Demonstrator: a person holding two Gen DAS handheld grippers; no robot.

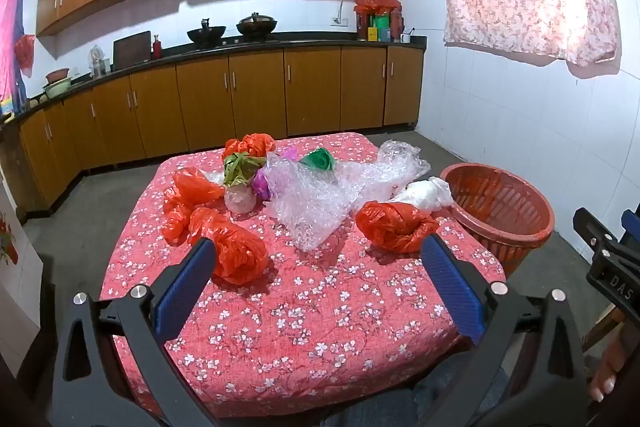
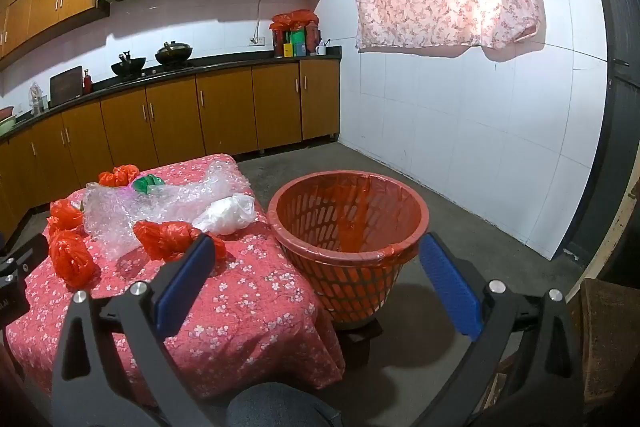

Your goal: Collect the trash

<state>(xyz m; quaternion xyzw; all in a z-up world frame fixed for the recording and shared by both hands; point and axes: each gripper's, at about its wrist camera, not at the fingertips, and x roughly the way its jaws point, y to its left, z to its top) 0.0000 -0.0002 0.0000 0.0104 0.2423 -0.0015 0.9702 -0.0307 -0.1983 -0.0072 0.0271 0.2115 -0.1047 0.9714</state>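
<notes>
left hand-held gripper (image 1: 316, 259) open, empty, above desk (image 1: 320, 327). red bags (image 1: 240, 251), bubble wrap (image 1: 320, 195): light, soft, slippery; pinch a bunched fold. white bag (image 2: 228, 213) near desk edge. right hand-held gripper (image 2: 316, 263) open; basket (image 2: 348, 227) just beside desk, open floor beyond.

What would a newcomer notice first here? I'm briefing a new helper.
Crumpled red bags lie scattered over the flowered tablecloth, around a big sheet of bubble wrap in the middle. Beside the table's right edge stands a red basket, lined with a red bag.
</notes>
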